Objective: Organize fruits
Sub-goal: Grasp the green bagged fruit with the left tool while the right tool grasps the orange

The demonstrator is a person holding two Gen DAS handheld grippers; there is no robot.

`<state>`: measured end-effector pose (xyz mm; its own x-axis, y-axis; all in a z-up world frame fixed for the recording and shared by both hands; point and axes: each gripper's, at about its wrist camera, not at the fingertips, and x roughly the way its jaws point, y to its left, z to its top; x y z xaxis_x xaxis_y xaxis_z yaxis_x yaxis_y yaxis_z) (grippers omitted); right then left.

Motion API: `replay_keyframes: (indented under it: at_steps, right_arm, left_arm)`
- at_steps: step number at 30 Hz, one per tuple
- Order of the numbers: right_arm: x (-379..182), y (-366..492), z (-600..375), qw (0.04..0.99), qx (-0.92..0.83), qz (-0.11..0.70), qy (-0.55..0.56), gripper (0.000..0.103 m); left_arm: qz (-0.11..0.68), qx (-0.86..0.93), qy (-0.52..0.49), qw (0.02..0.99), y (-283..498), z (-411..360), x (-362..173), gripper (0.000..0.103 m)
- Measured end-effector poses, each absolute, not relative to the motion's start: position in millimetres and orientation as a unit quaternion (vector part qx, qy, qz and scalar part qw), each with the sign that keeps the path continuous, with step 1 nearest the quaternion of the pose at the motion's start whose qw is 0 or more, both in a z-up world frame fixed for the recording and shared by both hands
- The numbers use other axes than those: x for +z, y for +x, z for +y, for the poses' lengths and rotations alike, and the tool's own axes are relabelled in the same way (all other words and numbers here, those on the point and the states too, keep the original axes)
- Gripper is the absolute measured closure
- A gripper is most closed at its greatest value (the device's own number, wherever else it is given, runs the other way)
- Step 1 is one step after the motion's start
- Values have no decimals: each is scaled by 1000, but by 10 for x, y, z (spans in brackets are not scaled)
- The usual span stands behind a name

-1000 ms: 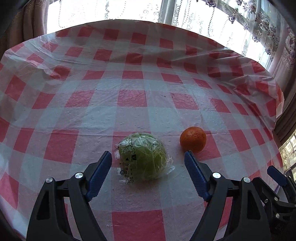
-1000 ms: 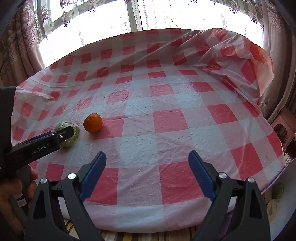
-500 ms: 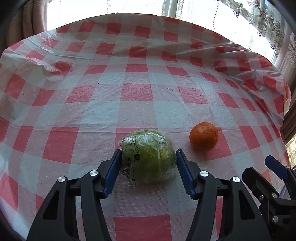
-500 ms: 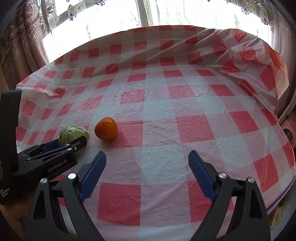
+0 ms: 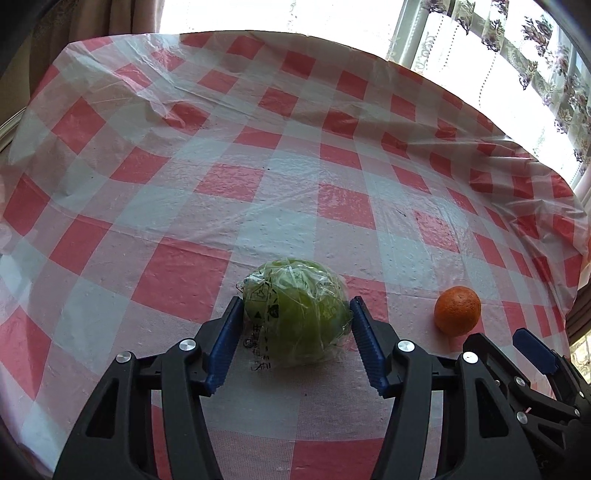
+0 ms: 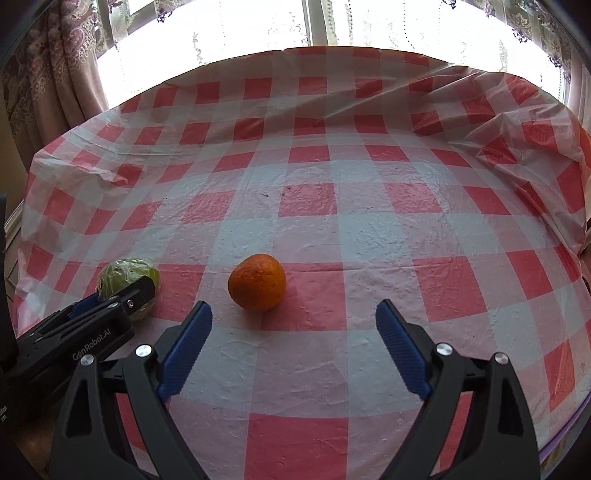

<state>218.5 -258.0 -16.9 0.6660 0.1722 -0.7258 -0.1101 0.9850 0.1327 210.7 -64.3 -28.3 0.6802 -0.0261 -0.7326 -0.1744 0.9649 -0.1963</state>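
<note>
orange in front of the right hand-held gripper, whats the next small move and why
Probably ease the right hand-held gripper forward until the orange sits between its pads, then close. Its jaws are open and empty, with the orange just ahead. The left hand-held gripper already clamps the wrapped green fruit.

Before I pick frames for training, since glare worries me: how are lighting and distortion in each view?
Left wrist view: window blown out white, tablecloth sheen, wrapped green fruit glints, fisheye bends the checks. Right wrist view: window overexposed too, orange sharp with a soft shadow on its right.
</note>
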Motion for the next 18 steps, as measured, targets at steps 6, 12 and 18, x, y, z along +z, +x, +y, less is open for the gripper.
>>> replay_keyframes:
  at_steps: [6, 12, 18]
  right_arm:
    - [-193, 2314, -2403, 910, 79, 407, 21, 20]
    - [-270, 2422, -2296, 905, 77, 419, 10, 36]
    - [-327, 2463, -2250, 901, 78, 427, 2, 64]
  left_arm:
    - [395, 49, -145, 906, 2087, -536, -291, 46]
    - [394, 49, -145, 906, 2083, -534, -291, 46]
    - [394, 47, -143, 907, 2077, -540, -285, 46]
